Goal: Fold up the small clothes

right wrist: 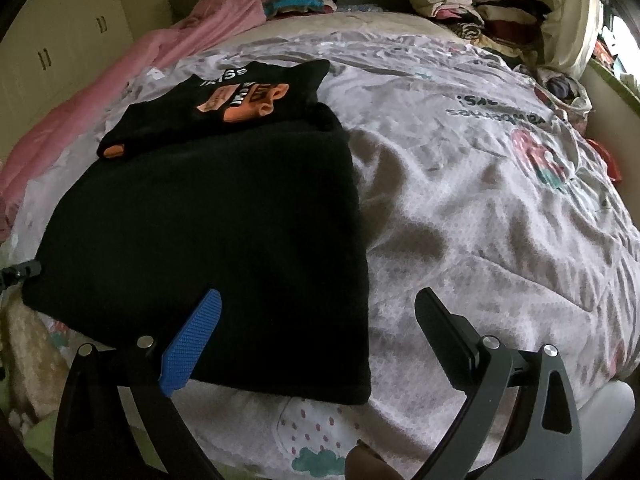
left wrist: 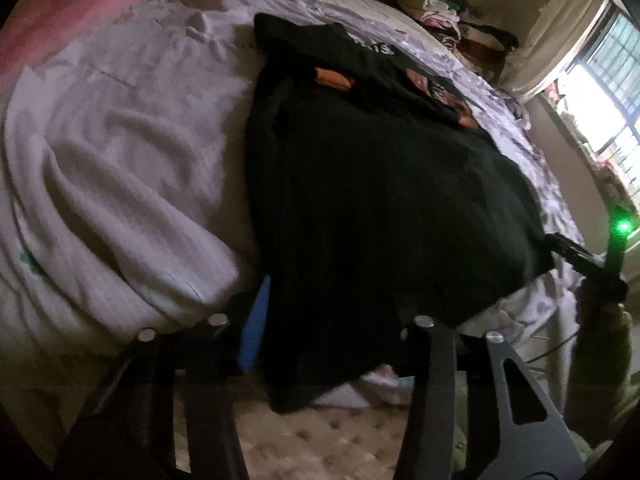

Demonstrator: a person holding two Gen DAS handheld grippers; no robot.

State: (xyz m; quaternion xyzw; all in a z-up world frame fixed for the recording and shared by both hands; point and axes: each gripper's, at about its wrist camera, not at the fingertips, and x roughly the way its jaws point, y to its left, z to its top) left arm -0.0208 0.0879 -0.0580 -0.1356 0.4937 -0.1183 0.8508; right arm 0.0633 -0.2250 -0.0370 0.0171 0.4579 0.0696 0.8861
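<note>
Black shirt (right wrist: pixel 208 232), orange print; pink blanket (right wrist: pixel 168 56)

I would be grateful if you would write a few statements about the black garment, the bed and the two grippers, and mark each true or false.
1. The black garment lies on the white quilt. True.
2. The right gripper is clamped on the garment. False: its jaws stand open, its blue pad over the fabric.
3. The garment's print is orange. True.
4. The pink blanket covers the garment. False: it lies along the bed's edge, apart.
5. The left gripper has garment fabric between its fingers. True.
</note>
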